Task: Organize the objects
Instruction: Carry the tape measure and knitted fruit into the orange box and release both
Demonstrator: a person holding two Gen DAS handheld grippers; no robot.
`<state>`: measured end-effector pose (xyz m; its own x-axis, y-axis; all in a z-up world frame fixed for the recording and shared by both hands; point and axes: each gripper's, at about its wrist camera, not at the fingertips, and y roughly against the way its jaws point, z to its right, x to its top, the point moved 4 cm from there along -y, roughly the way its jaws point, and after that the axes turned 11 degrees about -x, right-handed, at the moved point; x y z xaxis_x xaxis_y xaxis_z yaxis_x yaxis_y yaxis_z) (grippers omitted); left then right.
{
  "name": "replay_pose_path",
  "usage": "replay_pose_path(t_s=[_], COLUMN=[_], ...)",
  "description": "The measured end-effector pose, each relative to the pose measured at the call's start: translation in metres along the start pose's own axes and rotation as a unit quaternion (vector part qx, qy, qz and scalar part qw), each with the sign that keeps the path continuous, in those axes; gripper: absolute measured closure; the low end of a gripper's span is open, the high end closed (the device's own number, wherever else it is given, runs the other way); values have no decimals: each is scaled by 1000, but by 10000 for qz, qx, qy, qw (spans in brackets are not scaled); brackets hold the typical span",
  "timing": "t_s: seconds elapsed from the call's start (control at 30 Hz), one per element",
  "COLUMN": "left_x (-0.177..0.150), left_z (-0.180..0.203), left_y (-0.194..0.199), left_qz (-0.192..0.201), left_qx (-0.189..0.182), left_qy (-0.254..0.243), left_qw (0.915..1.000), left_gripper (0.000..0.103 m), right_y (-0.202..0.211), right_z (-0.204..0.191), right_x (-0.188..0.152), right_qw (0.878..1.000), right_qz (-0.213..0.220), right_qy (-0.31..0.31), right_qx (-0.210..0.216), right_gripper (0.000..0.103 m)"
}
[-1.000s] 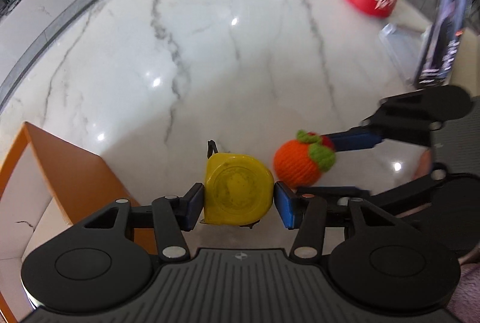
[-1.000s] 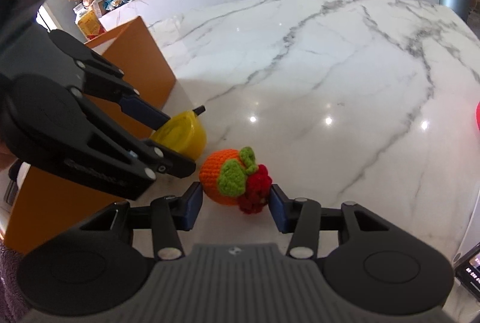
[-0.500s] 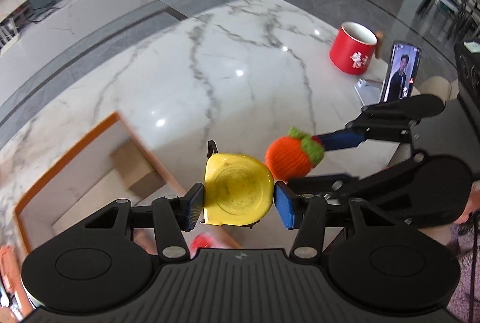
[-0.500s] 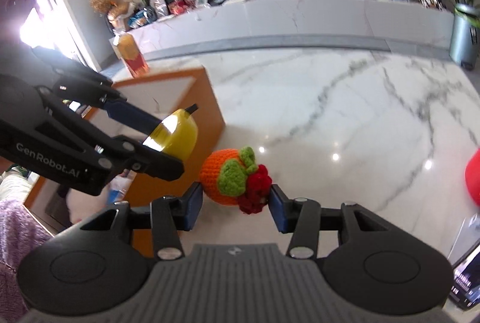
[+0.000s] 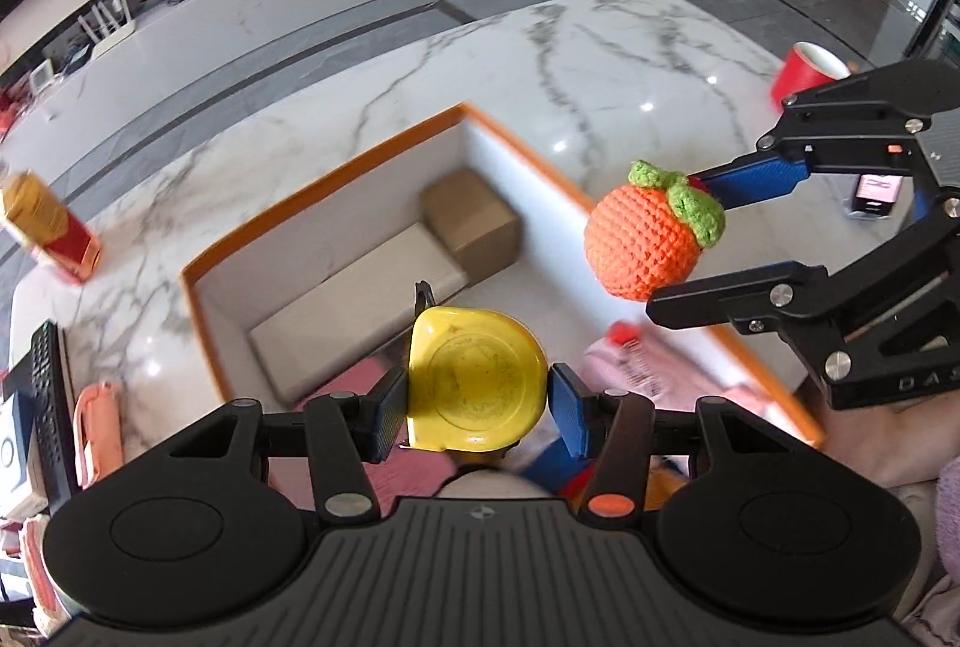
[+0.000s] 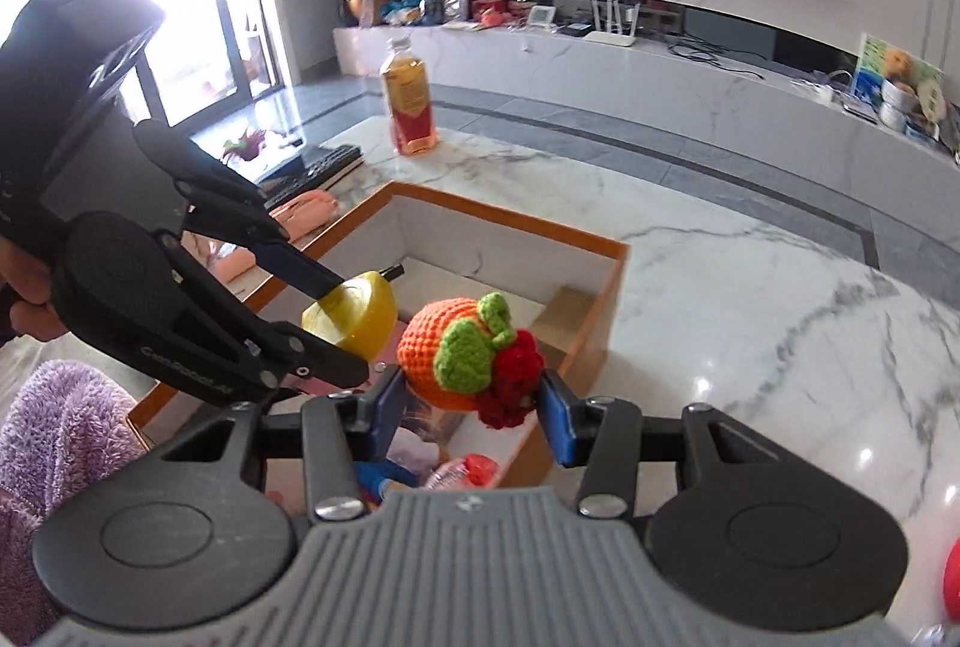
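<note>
Where grippers hover: orange-rimmed box (image 5: 336, 179), bottle (image 6: 409, 107).

The desk (image 5: 600, 65) is polished white marble with grey veins, glossy enough to throw back bright spots of light. Above the open box (image 5: 336, 179), whose rim is smooth orange and whose inner walls are matt white, the left tool (image 5: 477, 401) holds a tape measure (image 5: 477, 386) of smooth, slightly scuffed yellow plastic. Beside it the right tool (image 6: 468, 395), matt black with ribbed blue pads, holds a crocheted orange fruit (image 6: 462, 353) of rough, knobbly yarn with green and red trim.
</note>
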<state>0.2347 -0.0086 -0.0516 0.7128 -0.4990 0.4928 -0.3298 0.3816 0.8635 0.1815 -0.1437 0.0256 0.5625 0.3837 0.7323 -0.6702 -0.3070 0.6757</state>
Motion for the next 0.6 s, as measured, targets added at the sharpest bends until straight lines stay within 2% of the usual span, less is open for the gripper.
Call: replay_pose_path(t_s=[0.33, 0.6], left_x=[-23, -29], left_z=[-24, -36], left_y=[-9, -24], left_qz=[-46, -75], left_qx=[-183, -339], left_qy=[-184, -237], left_qw=[9997, 9991], left_gripper=[44, 44], right_y=[-58, -110], right_z=[-27, -43], right_x=[10, 1], right_qw=[9954, 9755], right_qz=[-557, -1187], right_qy=[757, 1848], right_qx=[-157, -111], right_gripper=[53, 53])
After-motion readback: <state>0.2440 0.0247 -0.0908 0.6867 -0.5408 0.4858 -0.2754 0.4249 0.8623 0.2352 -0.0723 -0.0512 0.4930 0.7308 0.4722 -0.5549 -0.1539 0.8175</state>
